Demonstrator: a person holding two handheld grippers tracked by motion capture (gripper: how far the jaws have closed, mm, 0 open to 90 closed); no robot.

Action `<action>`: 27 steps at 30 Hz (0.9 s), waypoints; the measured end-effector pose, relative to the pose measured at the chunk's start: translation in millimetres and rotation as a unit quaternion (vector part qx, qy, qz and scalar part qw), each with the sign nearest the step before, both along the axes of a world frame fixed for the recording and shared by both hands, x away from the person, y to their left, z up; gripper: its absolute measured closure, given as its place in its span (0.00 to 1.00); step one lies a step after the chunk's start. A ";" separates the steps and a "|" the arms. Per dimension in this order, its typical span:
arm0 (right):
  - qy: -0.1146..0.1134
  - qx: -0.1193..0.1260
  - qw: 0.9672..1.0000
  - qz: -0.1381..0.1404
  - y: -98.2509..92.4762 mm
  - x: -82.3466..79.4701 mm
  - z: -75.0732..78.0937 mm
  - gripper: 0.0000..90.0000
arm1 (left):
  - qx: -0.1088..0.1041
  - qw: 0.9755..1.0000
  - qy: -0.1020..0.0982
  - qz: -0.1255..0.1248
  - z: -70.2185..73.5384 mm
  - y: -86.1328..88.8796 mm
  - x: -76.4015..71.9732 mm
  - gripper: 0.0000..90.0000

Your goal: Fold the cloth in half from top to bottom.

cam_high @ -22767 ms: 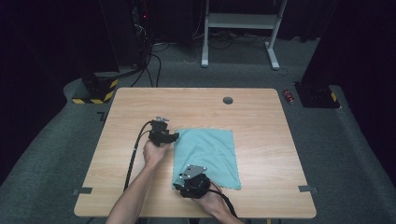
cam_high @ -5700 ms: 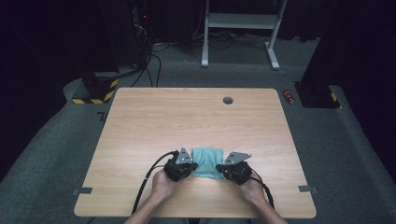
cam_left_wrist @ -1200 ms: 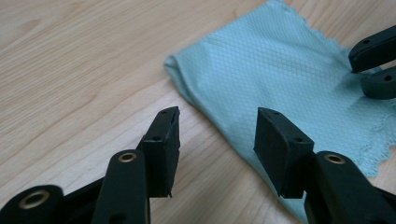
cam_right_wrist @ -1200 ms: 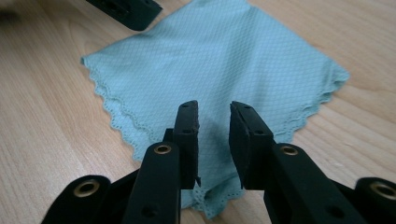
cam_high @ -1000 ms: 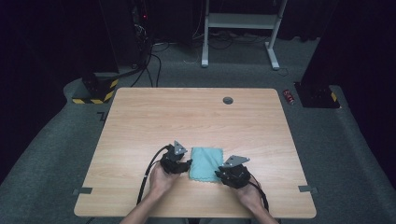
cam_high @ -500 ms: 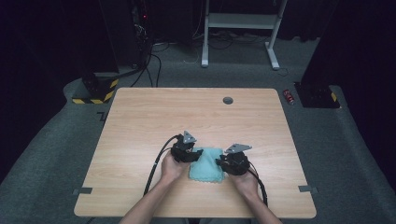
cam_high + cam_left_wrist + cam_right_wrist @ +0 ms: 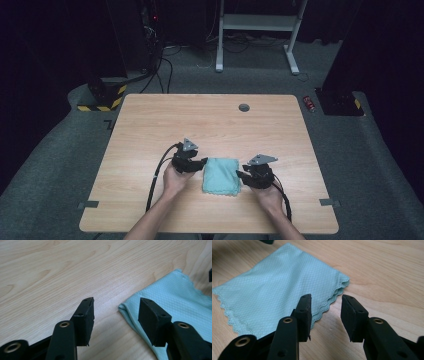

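Folded cloth (image 7: 220, 175) on the bench (image 7: 150, 125) — we hold left hand-held gripper (image 7: 115, 312) and right hand-held gripper (image 7: 325, 310) parted, empty, flanking it. Next likely another fold — pinch an edge.

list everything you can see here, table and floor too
cloth: 1, light teal, folded, on the table's near middle between the two grippers
table: 1, light wood, centre of the high view
grommet: 1, dark round, far middle of the table
can: 1, red, on the floor past the table's far right corner
hazard-striped block: 1, yellow and black, floor at the far left corner
white frame: 1, on the floor beyond the table
tape strips: 2, grey, near corners of the table
left gripper: 1, black, open, at the cloth's left edge
right gripper: 1, black, open, at the cloth's right edge
hands: 2, holding the grippers
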State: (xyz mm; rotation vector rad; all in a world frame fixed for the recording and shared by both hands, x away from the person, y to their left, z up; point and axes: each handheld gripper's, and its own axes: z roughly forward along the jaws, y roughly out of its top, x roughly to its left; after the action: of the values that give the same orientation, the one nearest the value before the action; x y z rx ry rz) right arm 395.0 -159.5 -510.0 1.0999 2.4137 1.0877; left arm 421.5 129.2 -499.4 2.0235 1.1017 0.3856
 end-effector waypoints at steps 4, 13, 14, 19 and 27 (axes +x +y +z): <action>0.006 0.017 1.000 -0.017 -7.1 1.1 3.0 0.64 | -0.019 1.000 0.007 0.003 0.7 11.7 -9.6 0.49; -0.003 0.035 0.998 -0.043 -26.4 -3.5 10.4 0.62 | -0.026 1.000 0.001 0.015 1.5 40.3 -29.9 0.47; -0.004 0.037 0.998 -0.045 -29.4 -4.2 10.9 0.62 | -0.026 1.000 0.000 0.016 0.8 44.2 -31.9 0.46; -0.008 0.043 0.997 -0.061 -43.7 -7.9 11.0 0.62 | -0.023 0.999 0.000 0.027 -2.8 61.1 -41.6 0.44; -0.008 0.042 0.995 -0.095 -66.2 -14.0 9.4 0.62 | -0.005 0.998 -0.004 0.056 -9.2 84.2 -54.9 0.43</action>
State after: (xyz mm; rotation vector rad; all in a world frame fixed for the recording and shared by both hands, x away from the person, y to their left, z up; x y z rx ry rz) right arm 381.0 -225.7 -500.6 1.3123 2.2163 1.1370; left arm 366.6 213.5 -508.5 1.9553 1.2140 0.4432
